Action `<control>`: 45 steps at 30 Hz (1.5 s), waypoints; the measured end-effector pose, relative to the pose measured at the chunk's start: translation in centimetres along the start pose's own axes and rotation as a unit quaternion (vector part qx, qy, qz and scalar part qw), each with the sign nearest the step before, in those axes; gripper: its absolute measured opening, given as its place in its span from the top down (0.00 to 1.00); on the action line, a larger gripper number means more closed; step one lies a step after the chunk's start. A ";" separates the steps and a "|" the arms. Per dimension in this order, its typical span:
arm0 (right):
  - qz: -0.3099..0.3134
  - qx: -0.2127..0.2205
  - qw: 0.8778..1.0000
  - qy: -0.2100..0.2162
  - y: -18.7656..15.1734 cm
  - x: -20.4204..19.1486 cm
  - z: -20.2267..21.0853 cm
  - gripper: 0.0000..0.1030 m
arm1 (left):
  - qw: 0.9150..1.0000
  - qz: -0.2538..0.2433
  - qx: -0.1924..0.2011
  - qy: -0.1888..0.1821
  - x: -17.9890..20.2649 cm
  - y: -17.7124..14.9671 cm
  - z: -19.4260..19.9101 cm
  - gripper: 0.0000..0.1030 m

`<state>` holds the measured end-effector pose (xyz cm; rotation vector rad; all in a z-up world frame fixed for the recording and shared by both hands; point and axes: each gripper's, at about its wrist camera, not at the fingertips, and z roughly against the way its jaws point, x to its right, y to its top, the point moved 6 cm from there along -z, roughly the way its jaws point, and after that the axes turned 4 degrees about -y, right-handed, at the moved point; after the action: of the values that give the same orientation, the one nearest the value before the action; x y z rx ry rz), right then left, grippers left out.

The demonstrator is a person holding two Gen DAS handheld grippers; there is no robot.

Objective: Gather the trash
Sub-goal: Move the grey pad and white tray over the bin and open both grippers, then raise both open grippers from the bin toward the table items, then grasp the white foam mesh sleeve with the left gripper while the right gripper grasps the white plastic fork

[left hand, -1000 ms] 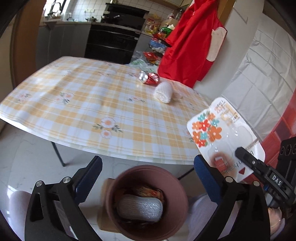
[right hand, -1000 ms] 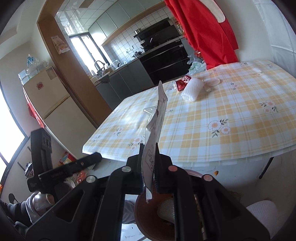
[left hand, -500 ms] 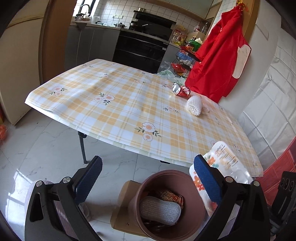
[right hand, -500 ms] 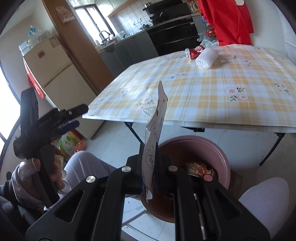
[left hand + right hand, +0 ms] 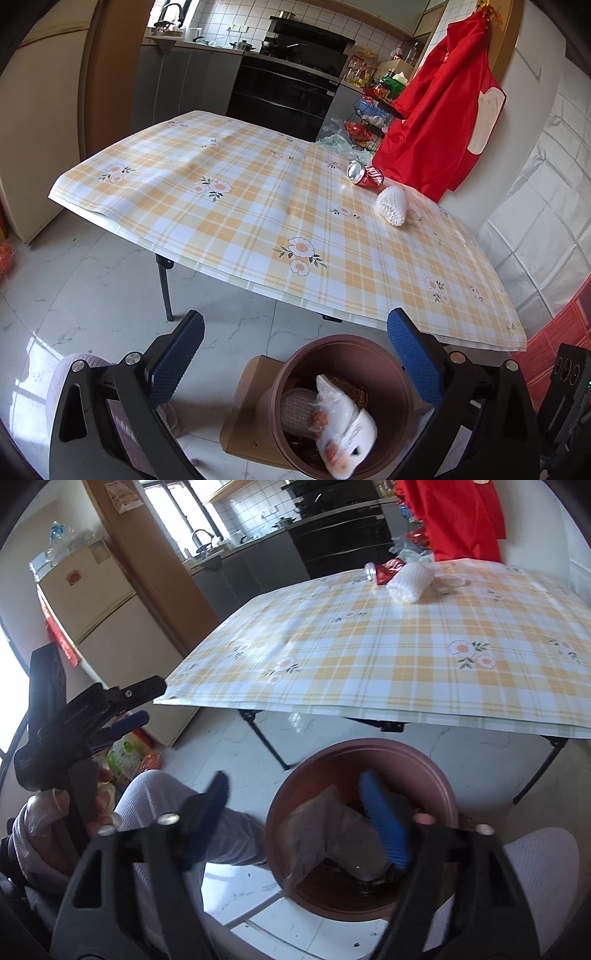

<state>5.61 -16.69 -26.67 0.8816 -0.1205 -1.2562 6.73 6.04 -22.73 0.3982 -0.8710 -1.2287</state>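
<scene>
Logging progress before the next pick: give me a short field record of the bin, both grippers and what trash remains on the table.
bin: brown trash bin on the floor at the table's near edge
bin contents: flowered plastic package lying on other trash
left gripper: open, empty, above the bin's near side
right gripper: open, empty, over the bin
table: checked tablecloth
trash left on table: red soda can on its side, white foam sleeve beside it, a small clear plastic piece at the foam sleeve's far side

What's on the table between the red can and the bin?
Only bare checked tablecloth lies between the can and the bin, in the left wrist view.
</scene>
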 end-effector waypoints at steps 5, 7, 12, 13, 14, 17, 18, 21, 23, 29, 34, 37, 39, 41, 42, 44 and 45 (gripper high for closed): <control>-0.020 0.013 0.999 -0.032 0.3 1.2 0.4 0.06 | 1.000 0.000 -0.004 0.003 -0.1 -0.3 -0.1 0.06; -0.029 0.012 0.999 -0.041 0.1 1.8 0.3 0.06 | 1.000 -0.002 -0.006 0.005 -0.1 -0.4 -0.2 0.06; -0.046 0.012 0.997 -0.054 -0.2 3.0 0.0 0.06 | 1.000 -0.005 -0.011 0.007 -0.3 -0.9 -0.5 0.06; -0.048 0.012 0.997 -0.056 -0.2 3.2 0.0 0.06 | 1.000 -0.006 -0.013 0.007 -0.3 -1.0 -0.7 0.06; -0.049 0.013 0.997 -0.059 -0.1 3.5 0.0 0.06 | 1.000 -0.006 -0.014 0.006 -0.3 -1.0 -0.8 0.06; -0.039 0.024 0.996 -0.079 1.0 4.4 0.1 0.06 | 1.000 -0.024 -0.013 -0.003 0.3 -0.8 -1.4 0.06; -0.037 0.028 0.995 -0.086 1.5 4.9 0.1 0.06 | 0.999 -0.036 -0.011 0.000 0.7 -0.6 -1.7 0.06; -0.050 0.049 0.993 -0.093 3.7 6.5 0.6 0.06 | 0.998 -0.057 -0.009 -0.004 1.8 0.4 -2.9 0.06; -0.057 0.065 0.992 -0.095 5.1 7.5 1.0 0.06 | 0.998 -0.065 -0.010 -0.009 2.7 1.2 -3.6 0.06; -0.047 0.097 0.987 -0.122 9.3 11.0 1.2 0.06 | 0.992 -0.119 -0.007 -0.027 6.7 5.1 -7.2 0.06; -0.057 0.106 0.982 -0.142 12.3 15.4 0.5 0.06 | 0.986 -0.160 -0.018 -0.044 10.7 8.6 -12.0 0.06; -0.065 0.108 0.980 -0.152 13.6 17.9 0.0 0.06 | 0.981 -0.185 -0.022 -0.054 13.3 10.4 -15.8 0.06; -0.076 0.106 0.979 -0.158 14.5 19.9 -0.5 0.06 | 0.978 -0.201 -0.027 -0.057 15.0 11.4 -18.7 0.06; -0.085 0.106 0.978 -0.159 15.0 21.2 -0.8 0.06 | 0.973 -0.219 -0.037 -0.061 16.9 12.1 -22.1 0.06; -0.088 0.105 0.978 -0.160 15.2 21.9 -1.0 0.06 | 0.972 -0.225 -0.042 -0.061 17.6 12.3 -23.4 0.06; -0.090 0.101 0.977 -0.165 15.7 23.2 -1.5 0.06 | 0.967 -0.240 -0.052 -0.060 19.1 12.8 -26.6 0.06; -0.089 0.099 0.977 -0.168 15.9 23.7 -1.7 0.06 | 0.966 -0.247 -0.054 -0.053 19.8 13.2 -28.4 0.06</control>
<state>27.03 -35.63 -26.65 0.8570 -0.4506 -1.5758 38.30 -13.19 -24.30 0.4820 -0.8166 -1.7637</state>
